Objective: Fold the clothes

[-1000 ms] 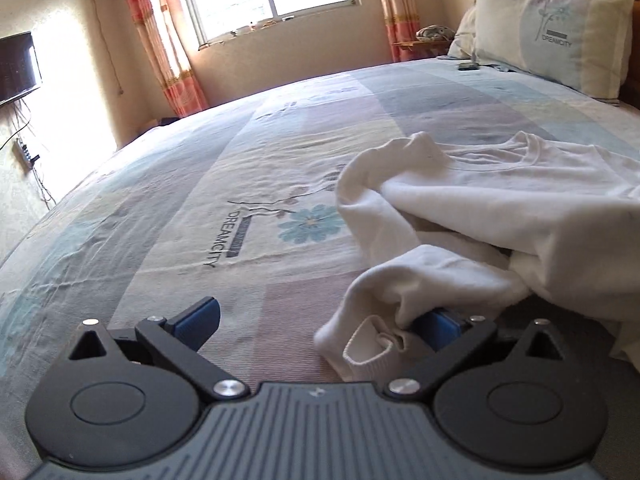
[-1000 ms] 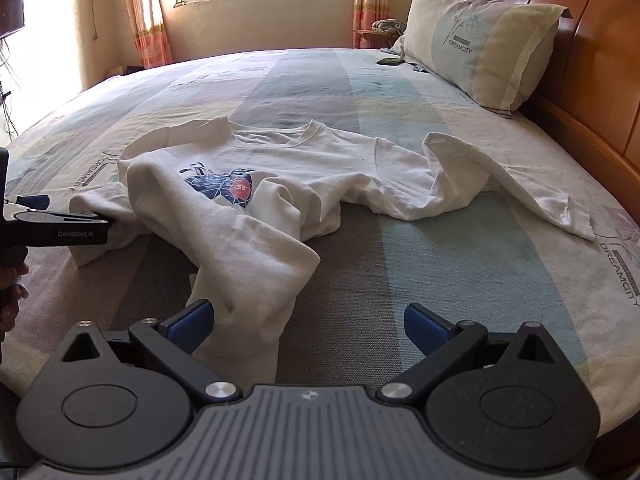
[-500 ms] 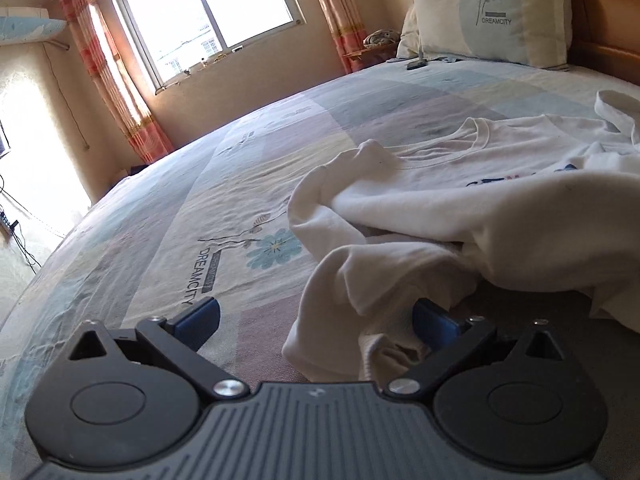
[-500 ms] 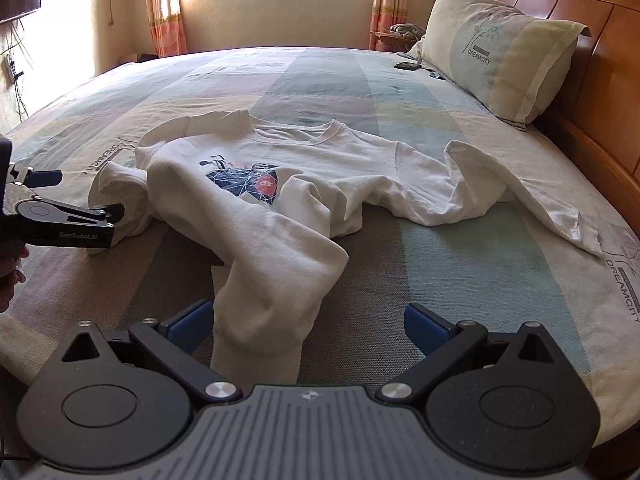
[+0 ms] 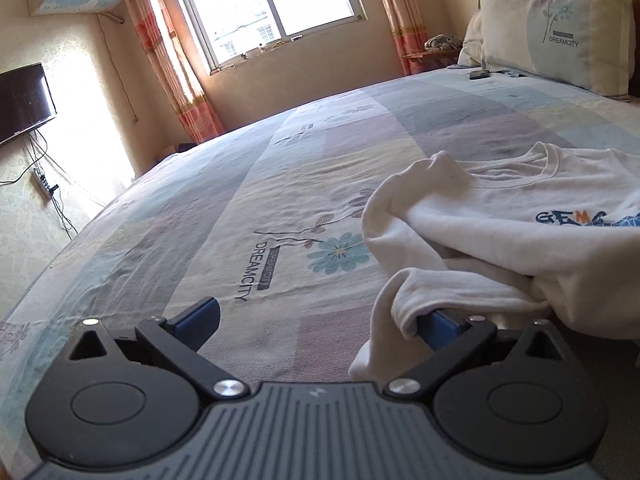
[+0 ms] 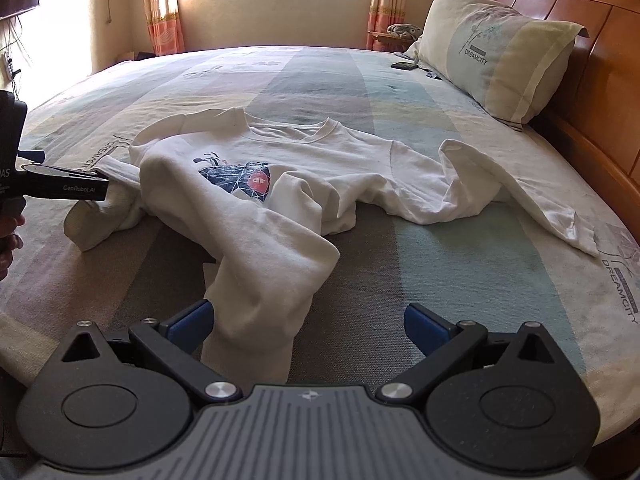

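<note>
A rumpled white long-sleeved sweatshirt with a dark printed chest graphic point(image 6: 280, 184) sprawls across my striped, flower-patterned bedspread point(image 6: 460, 280). My left gripper point(image 5: 316, 320) stands spread wide, one sleeve draped over its right finger; my right gripper point(image 6: 306, 324) gapes open around the hem.

sweatshirt point(image 6: 248, 216): soft matt cloth | headboard point(image 6: 600, 40): glossy wood | bedsheet point(image 6: 440, 264): woven cloth

A: How do the claws stand?
B: The left black two-finger claw point(image 5: 316, 320) has its blue-padded fingers spread wide. The right black claw point(image 6: 306, 322) is spread just as wide, low and level.
A: Any hand showing?
B: A hand point(image 6: 9, 236) grips the left claw's handle.
</note>
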